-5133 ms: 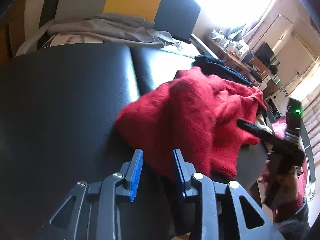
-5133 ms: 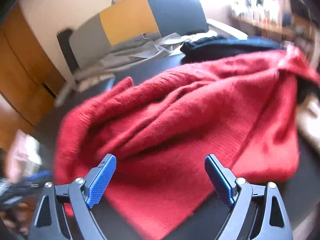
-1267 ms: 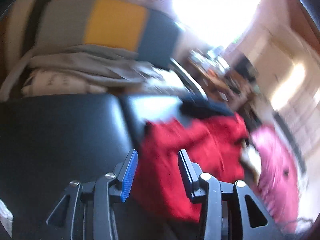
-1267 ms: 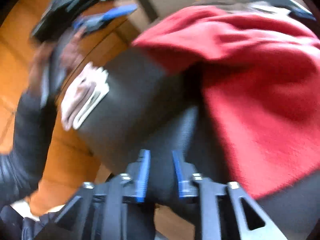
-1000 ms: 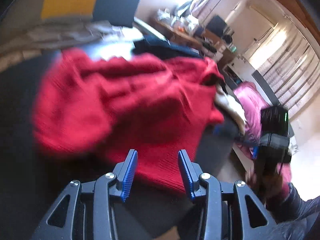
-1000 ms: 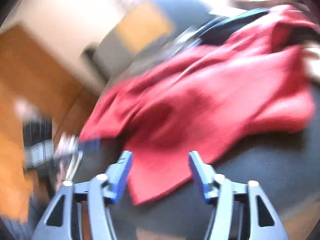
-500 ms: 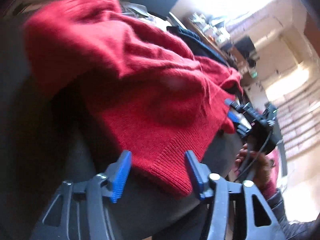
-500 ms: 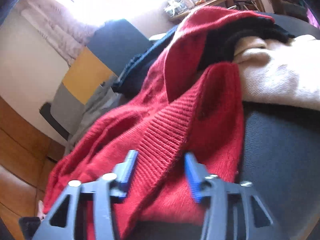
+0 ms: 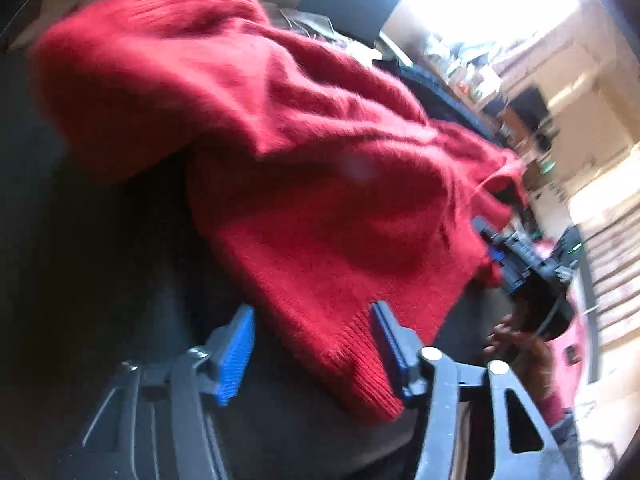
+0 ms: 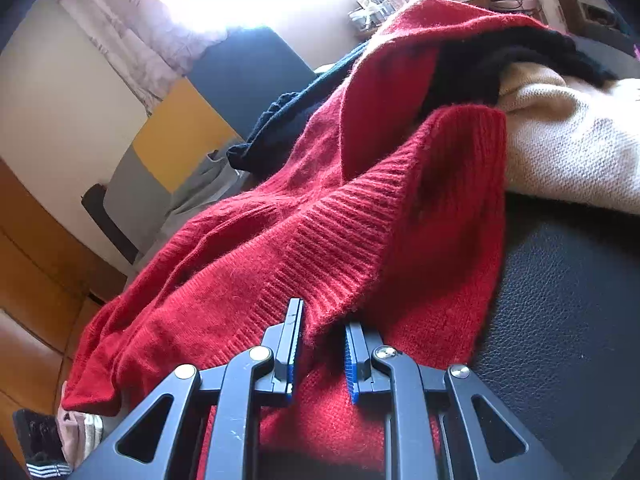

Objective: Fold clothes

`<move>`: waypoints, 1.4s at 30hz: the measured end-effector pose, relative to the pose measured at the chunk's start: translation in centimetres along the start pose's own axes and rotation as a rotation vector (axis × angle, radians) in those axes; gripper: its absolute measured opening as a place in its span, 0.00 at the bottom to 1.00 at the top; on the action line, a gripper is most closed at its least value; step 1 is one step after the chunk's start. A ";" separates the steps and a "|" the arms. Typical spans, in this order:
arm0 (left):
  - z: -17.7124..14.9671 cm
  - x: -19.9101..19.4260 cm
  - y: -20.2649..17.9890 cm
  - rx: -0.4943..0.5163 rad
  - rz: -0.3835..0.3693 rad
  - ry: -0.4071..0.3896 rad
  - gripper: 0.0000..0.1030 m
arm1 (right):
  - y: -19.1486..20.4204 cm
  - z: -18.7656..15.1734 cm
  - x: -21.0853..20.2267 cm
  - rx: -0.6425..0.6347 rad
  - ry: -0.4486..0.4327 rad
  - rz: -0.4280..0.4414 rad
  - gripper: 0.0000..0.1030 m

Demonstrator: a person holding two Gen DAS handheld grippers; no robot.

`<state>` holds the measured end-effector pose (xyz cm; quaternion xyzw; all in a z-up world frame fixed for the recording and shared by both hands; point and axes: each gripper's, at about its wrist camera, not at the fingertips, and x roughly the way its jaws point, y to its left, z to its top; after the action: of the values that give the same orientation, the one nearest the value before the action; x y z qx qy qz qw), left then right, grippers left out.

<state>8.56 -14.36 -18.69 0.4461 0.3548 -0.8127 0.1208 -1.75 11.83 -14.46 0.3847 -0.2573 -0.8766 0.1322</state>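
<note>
One garment is in work: the red sweater (image 9: 320,184), which fills the centre of both views and lies rumpled on the black surface (image 10: 568,300), not flat and not folded. Its ribbed hem runs through the lower centre of each frame. At upper right of the right view, a black garment (image 10: 500,60) and a cream knit (image 10: 568,152) lie heaped against it, also unfolded. Judgement: folding is far from complete; whether the sweater is being spread or gathered cannot be settled.

Right gripper (image 10: 322,356): jaws narrow, with a bunch of hem between the pads; it appears pinched. Left gripper (image 9: 316,344): jaws wide, straddling the hem edge at lower centre, gripping nothing.

Against the frame half a second earlier: the right jaws have narrowed onto the hem, and the left jaws have spread slightly; the sweater has barely moved.
</note>
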 end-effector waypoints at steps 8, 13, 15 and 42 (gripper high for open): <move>0.1 0.2 -1.6 0.088 0.040 -0.018 0.07 | 1.5 -0.4 0.1 -0.080 -0.010 -0.030 0.28; 0.1 -3.2 -1.6 0.121 0.018 -0.098 0.07 | 3.5 -0.6 0.0 -0.178 0.010 -0.104 0.29; 0.1 -4.8 -1.2 0.128 0.008 -0.128 0.07 | 4.2 -0.8 -0.3 -0.199 0.016 -0.104 0.29; -2.0 -7.5 7.2 0.006 -0.307 -0.158 0.52 | 11.2 -9.8 -4.9 -0.151 0.279 0.229 0.68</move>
<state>17.85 -19.07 -16.76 0.3220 0.4057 -0.8552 0.0215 9.12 1.16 -10.89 0.4598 -0.2120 -0.8107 0.2940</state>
